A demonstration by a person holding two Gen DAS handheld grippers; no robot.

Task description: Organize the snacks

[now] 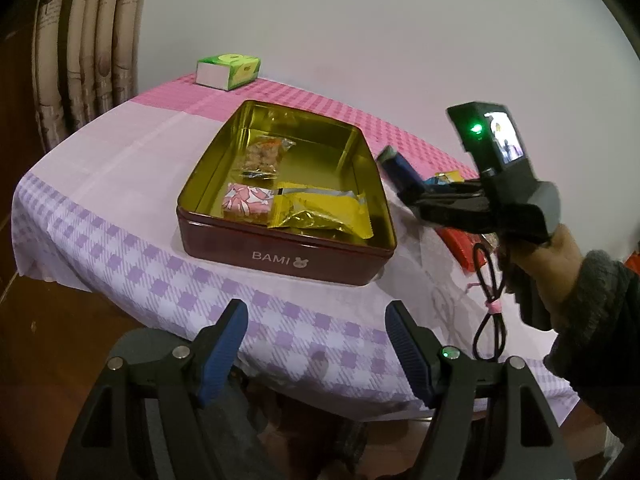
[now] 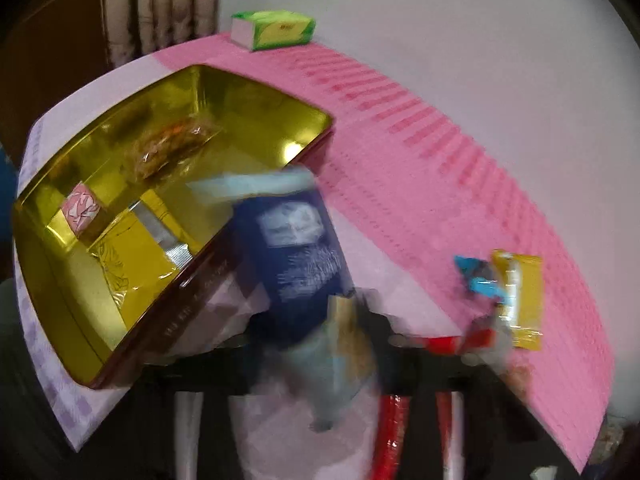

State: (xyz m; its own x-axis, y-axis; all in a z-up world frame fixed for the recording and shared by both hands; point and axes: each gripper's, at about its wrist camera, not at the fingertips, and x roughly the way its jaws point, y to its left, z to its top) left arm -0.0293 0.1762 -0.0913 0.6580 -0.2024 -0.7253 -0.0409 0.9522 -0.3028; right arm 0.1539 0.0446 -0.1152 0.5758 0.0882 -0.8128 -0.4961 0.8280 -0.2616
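Observation:
A dark red BAMI tin [image 1: 280, 258] with a gold inside stands open on the table; it also shows in the right wrist view [image 2: 64, 280]. In it lie a clear-wrapped biscuit [image 1: 262, 156], a pink patterned snack [image 1: 246, 199] and a yellow foil pack [image 1: 320, 216]. My right gripper [image 1: 404, 184] is shut on a blue snack packet [image 2: 296, 248] and holds it in the air just right of the tin's right rim. My left gripper [image 1: 316, 332] is open and empty, near the table's front edge, below the tin.
A green tissue box [image 1: 228, 70] sits at the table's far corner. Loose snacks lie right of the tin: a yellow pack [image 2: 520, 300], a light blue wrapper [image 2: 478, 276], red packs [image 2: 452, 344]. A curtain [image 1: 84, 40] hangs at the far left.

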